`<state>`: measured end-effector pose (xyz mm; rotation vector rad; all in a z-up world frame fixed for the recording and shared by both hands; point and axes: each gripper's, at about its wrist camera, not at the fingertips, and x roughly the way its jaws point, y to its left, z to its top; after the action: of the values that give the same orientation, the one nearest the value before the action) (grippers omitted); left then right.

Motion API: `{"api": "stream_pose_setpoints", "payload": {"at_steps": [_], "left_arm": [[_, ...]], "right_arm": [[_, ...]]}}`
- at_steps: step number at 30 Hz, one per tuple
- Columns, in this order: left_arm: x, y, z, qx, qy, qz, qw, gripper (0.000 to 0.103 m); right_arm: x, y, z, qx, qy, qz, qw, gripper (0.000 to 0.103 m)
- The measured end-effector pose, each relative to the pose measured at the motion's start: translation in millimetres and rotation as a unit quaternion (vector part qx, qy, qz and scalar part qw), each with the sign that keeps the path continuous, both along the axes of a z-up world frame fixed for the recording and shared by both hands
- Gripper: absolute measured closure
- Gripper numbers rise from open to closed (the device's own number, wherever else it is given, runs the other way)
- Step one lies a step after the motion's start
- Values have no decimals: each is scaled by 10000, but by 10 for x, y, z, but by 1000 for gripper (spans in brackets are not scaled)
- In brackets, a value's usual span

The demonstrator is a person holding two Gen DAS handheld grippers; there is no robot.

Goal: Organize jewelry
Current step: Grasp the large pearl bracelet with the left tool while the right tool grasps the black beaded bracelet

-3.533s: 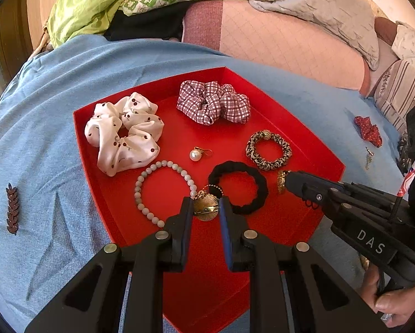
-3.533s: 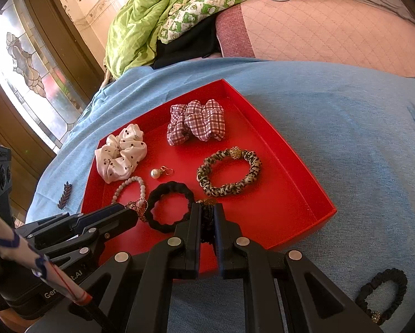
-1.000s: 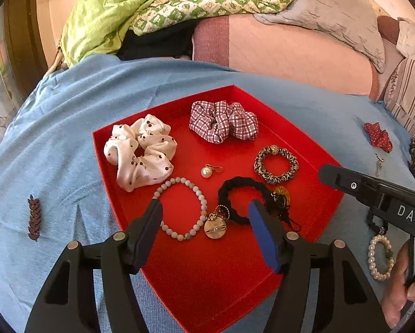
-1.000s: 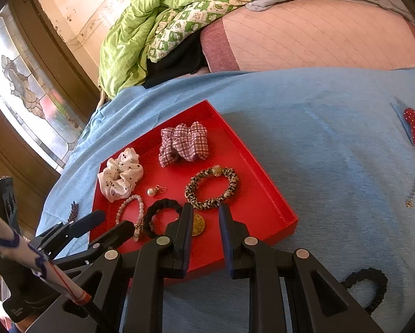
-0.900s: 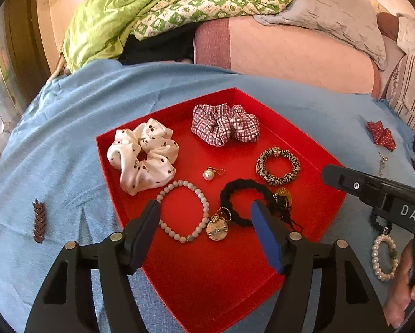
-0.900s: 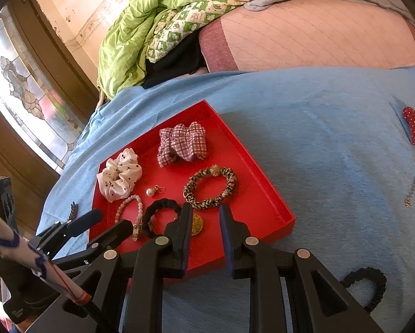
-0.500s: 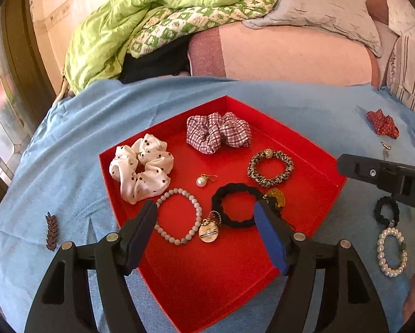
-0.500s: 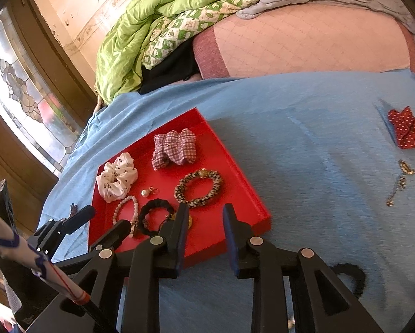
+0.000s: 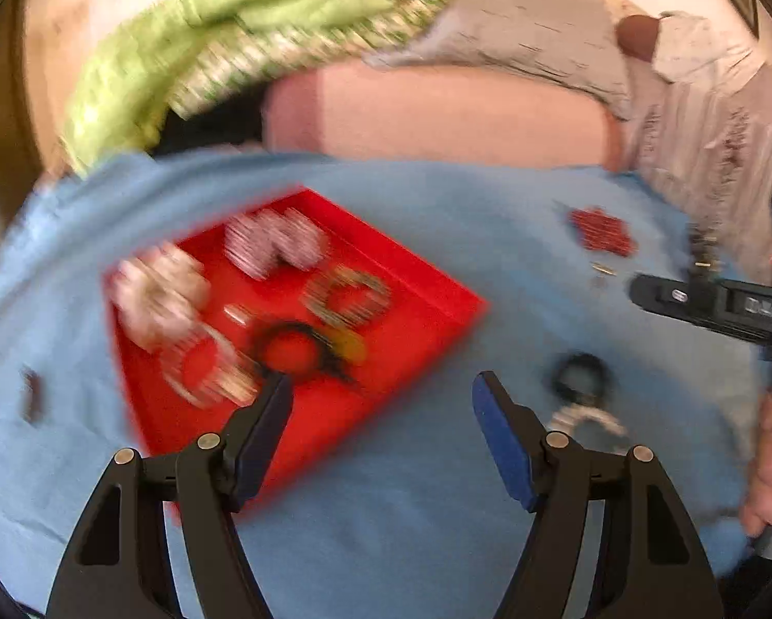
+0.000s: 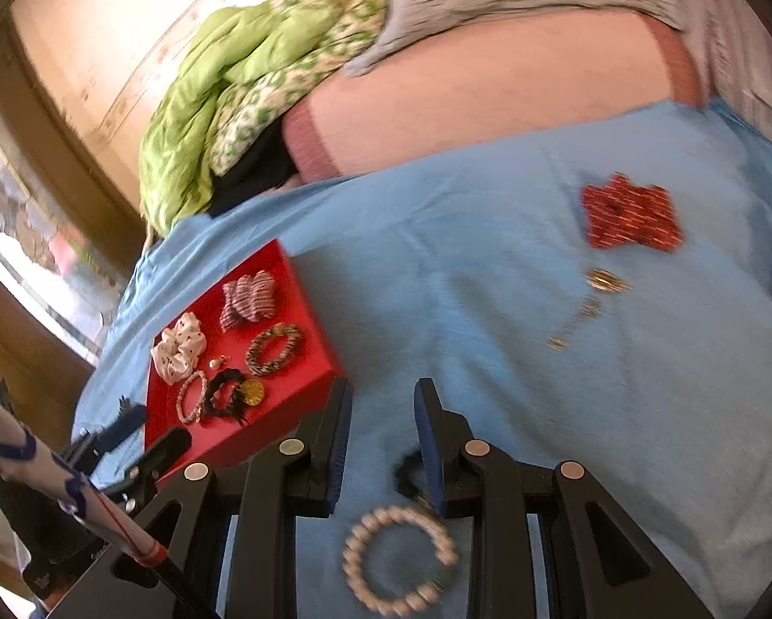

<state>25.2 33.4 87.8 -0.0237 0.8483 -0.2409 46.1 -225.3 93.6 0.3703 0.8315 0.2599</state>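
The red tray (image 10: 303, 387) lies at the left on the blue cloth and holds scrunchies, bracelets and a gold pendant (image 10: 253, 393). My right gripper (image 10: 383, 402) hovers open by a narrow gap over bare cloth, right of the tray, with nothing between its fingers. Just below its tips lie a pearl bracelet (image 10: 353, 554) and a black hair tie (image 10: 404, 469). The left wrist view is blurred. There my left gripper (image 9: 381, 392) stands wide open and empty over the tray's (image 9: 412, 356) right corner, with the hair tie (image 9: 561, 376) and pearl bracelet (image 9: 587, 419) to its right.
A red dotted bow (image 10: 628, 216) and a gold chain piece (image 10: 605, 281) lie on the cloth at the far right. A small brown clip (image 9: 32, 394) lies left of the tray. Green bedding (image 10: 205, 144) and a pink cushion (image 10: 489, 103) rise behind. A hand (image 9: 765, 474) shows at the right edge.
Both grippers have swung right, away from the tray, which now sits at the left in both views. The pearl bracelet and black hair tie have come under the right gripper.
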Motion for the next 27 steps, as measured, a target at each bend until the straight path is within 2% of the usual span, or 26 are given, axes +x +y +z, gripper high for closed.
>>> {"api": "stream_pose_setpoints", "payload": {"at_steps": [1, 3, 9, 11, 12, 13, 14, 15, 17, 22, 27], "left_arm": [[-39, -63, -58, -256, 225, -177, 9993, 32], [-78, -208, -174, -491, 549, -429, 9964, 32], [-39, -601, -411, -429, 846, -723, 9929, 32], [-28, -707, -442, -392, 836, -793, 9926, 36], [-22, -797, -471, -293, 825, -887, 9922, 40], [-19, -868, -503, -182, 842, -975, 9915, 57], [-17, -913, -545, -42, 875, -1019, 9909, 82], [-11, -973, -595, 238, 836, -972, 9915, 87], [-8, -1004, -593, 383, 715, -979, 9919, 94], [63, -831, -510, 120, 663, -868, 9939, 94], [80, -624, -323, -132, 342, -758, 9964, 94]], "right_arm": [[-32, -49, 2, 16, 13, -39, 10000, 76], [-84, -147, -35, 56, 85, -98, 9999, 76], [-89, -248, -159, 233, 325, -125, 9991, 76], [-80, -234, -161, 162, 301, -77, 9994, 76], [-70, -228, -163, 158, 306, -54, 9994, 76], [-61, -219, -177, 150, 322, -15, 9994, 76], [-51, -209, -195, 143, 347, 24, 9993, 76], [-36, -196, -216, 128, 377, 64, 9992, 76], [-14, -168, -250, 116, 424, 123, 9990, 76], [79, -86, -338, 81, 586, 262, 9979, 76], [192, -19, -541, -131, 961, 203, 9951, 76]]}}
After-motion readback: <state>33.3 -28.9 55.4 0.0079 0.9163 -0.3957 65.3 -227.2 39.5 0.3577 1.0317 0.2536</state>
